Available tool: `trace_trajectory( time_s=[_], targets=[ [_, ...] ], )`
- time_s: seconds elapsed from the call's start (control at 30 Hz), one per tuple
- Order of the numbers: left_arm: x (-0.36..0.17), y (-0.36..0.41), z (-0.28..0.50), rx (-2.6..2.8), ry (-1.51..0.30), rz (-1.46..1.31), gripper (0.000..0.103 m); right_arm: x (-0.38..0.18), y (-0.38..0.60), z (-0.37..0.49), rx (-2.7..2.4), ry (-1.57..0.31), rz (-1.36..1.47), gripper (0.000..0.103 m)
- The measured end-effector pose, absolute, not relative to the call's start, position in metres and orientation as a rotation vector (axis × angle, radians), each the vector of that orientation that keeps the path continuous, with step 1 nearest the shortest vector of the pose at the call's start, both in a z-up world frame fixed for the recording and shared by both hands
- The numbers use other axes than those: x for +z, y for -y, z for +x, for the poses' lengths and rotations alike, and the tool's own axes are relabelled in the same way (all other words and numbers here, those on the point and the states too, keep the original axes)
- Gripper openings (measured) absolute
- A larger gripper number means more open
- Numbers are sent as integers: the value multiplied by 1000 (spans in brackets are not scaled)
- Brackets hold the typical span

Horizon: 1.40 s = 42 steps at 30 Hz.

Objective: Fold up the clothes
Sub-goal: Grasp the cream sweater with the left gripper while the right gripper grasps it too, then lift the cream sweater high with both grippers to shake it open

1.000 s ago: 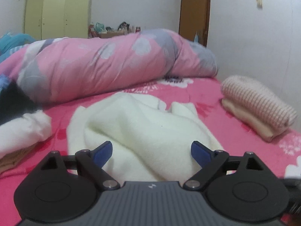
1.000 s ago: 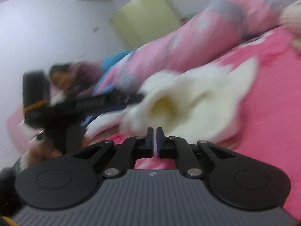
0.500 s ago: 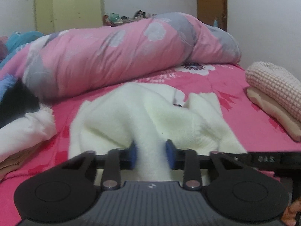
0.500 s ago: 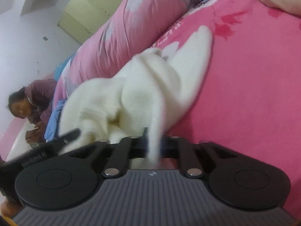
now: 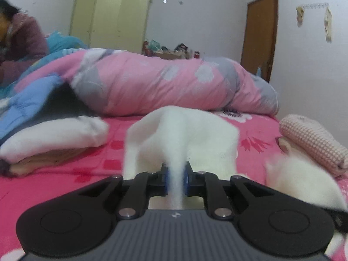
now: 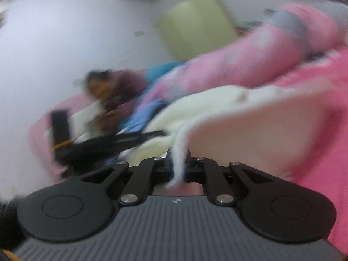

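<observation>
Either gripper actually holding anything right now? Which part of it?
Both. The left gripper, jaws closing, pinches a bunched fold of the white fleece garment. The right gripper is shut on a thin edge of the same garment; which edge cannot be told.

Your left wrist camera looks low and level across the pink bed toward the wardrobe. Your right wrist camera is tilted and blurred, facing the same wardrobe. Both see closely the white garment and the pink duvet.

Home bedroom, bed, rolled quilt, wardrobe
</observation>
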<state>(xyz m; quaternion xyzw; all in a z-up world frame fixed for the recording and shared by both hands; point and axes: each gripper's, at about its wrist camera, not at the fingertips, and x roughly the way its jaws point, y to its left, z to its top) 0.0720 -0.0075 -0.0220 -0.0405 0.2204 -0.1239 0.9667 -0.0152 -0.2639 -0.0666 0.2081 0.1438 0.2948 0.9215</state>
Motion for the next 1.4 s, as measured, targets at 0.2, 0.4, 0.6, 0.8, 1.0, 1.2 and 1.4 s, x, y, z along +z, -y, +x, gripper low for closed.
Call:
trace_trajectory(
  time_s=[0.2, 0.4, 0.6, 0.8, 1.0, 1.2, 1.4],
  targets=[
    [-20, -53, 31, -165, -423, -187, 14, -65, 190, -73, 817, -307, 279, 5],
    [-50, -96, 33, -72, -573, -234, 20, -97, 137, -66, 823, -584, 153, 37],
    [-50, -105, 23, -102, -518, -236, 65, -78, 131, -98, 864, -600, -219, 73],
    [-43, -97, 6, -190, -438, -193, 90, -28, 182, -86, 928, -605, -125, 80],
    [-54, -71, 1, -264, -481, -13, 93, -19, 224, 5, 708, -527, 331, 96],
    [-71, -66, 3, -234, -530, 70, 92, -68, 233, 125, 554, -713, 714, 94],
    [-79, -79, 11, -254, -551, 24, 92, -75, 189, 175, 577, -750, 559, 59]
  ],
)
